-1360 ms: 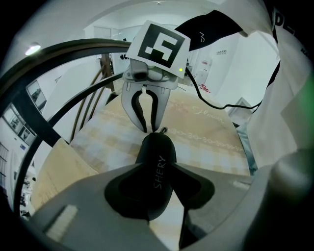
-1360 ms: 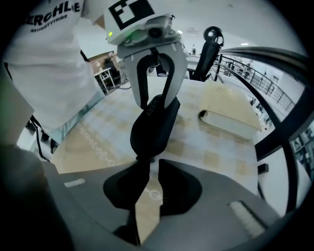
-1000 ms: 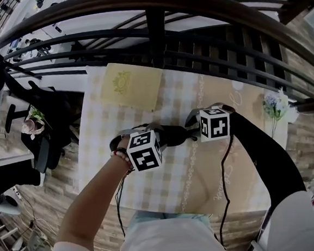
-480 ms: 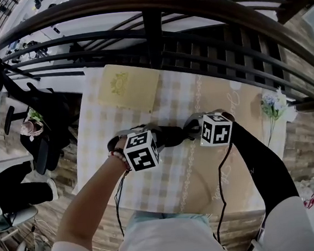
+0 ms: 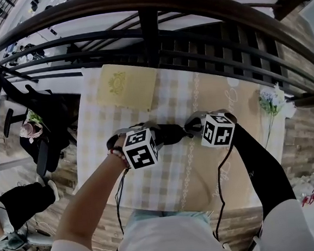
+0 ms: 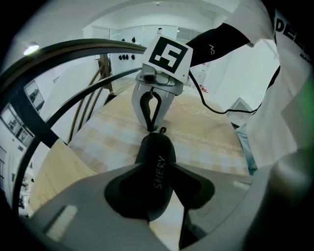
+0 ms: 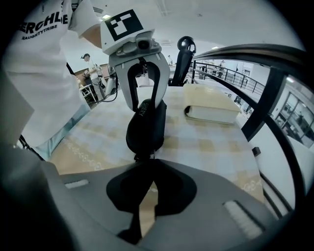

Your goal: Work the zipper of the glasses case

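Note:
A black glasses case (image 5: pixel 171 133) lies on the checked tablecloth (image 5: pixel 151 188). My left gripper (image 5: pixel 155 132) is shut on its left end; in the left gripper view the case (image 6: pixel 156 169), printed "SHERY", fills the space between the jaws. My right gripper (image 5: pixel 190 129) is shut on the small zipper pull (image 7: pixel 143 156) at the case's right end. In the right gripper view the case (image 7: pixel 146 125) runs away from my closed tips (image 7: pixel 147 159) toward the left gripper (image 7: pixel 144 105). From the left gripper view, the right gripper (image 6: pixel 151 127) pinches at the case's far tip.
A cream book (image 5: pixel 127 86) lies on the table behind the case. A small bunch of flowers (image 5: pixel 270 104) stands at the table's right edge. A dark curved railing (image 5: pixel 149 35) runs behind the table. Cables hang from both grippers toward me.
The right gripper has tilted and rolled a little at the case's right end, and its marker cube sits slightly lower. The left gripper and the case have stayed put.

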Demonstrator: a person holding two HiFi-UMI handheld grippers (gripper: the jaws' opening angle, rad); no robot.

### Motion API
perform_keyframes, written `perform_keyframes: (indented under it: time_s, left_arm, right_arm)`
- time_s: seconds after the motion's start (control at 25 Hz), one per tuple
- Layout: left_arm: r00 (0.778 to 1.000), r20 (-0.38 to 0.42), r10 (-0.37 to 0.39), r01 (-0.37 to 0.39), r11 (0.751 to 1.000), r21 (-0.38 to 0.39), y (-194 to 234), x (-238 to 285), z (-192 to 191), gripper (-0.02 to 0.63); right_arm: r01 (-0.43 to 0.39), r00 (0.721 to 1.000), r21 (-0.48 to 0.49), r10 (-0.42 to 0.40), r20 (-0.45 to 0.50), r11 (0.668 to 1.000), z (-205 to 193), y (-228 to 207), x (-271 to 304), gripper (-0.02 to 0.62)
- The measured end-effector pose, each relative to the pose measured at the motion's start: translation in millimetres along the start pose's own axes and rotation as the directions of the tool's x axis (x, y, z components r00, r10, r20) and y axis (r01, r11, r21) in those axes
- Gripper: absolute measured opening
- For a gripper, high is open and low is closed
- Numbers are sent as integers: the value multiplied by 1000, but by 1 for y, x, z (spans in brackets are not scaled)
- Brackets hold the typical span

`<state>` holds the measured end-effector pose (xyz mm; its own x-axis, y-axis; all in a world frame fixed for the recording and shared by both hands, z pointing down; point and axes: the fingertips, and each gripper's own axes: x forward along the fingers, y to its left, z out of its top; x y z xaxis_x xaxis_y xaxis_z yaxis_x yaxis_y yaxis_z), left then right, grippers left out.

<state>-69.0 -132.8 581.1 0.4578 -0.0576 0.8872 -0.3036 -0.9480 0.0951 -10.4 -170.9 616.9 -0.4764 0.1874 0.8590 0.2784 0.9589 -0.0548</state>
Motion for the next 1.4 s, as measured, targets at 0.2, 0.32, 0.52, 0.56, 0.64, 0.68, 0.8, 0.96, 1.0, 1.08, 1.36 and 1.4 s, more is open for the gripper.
perform_keyframes:
  time_s: [0.2,0.32,0.52,0.56,0.64,0.68,0.8,0.96,1.0,1.08,1.36,1.4]
  left_arm:
    - [1000,0,0,0,1000,1,1,-1,0,140]
    - [1000,0,-2,2,1000,-1,1,-1,0,140]
    - [1000,-1,-1,1,1000,0,1,-1,1,140]
    - [1000,-4,-2,2,1000,2,0,-1,1,140]
    - [1000,-8,-4,4,1000,4,0,0,1,140]
    - [1000,-9,-6,6,1000,5,0,0,1,140]
    - [1000,-11,-12,12,1000,4,1,0,-1,140]
    - [1000,-11,-15,15,1000,3,0,1,0,140]
    - [1000,-9,-17,17,1000,4,0,1,0,140]
    - [1000,-9,-21,21,1000,4,1,1,0,140]
    - [999,-9,-33,33,999,9,1,1,0,140]
    - [999,-9,-33,33,999,9,1,1,0,140]
  right_arm:
    - [19,1000,17,-20,17,1000,0,-6,0,43]
    - [-15,1000,16,14,16,1000,4,-6,2,67]
    - [-57,996,-121,49,-69,991,3,-2,11,94]
    - [-61,995,-174,46,-91,983,4,-1,13,104]
    - [-92,989,-270,56,-138,958,5,0,15,104]
    - [-120,985,-296,76,-157,948,5,1,16,103]
    - [-203,972,-303,153,-179,931,5,6,18,54]
    - [-207,970,-318,153,-186,925,4,9,14,48]
    - [-203,970,-334,142,-199,921,3,10,12,48]
    - [-206,964,-374,123,-234,904,1,14,11,46]
    - [-199,952,-395,81,-295,897,-3,22,9,28]
    - [-194,952,-381,80,-295,904,-4,23,9,28]
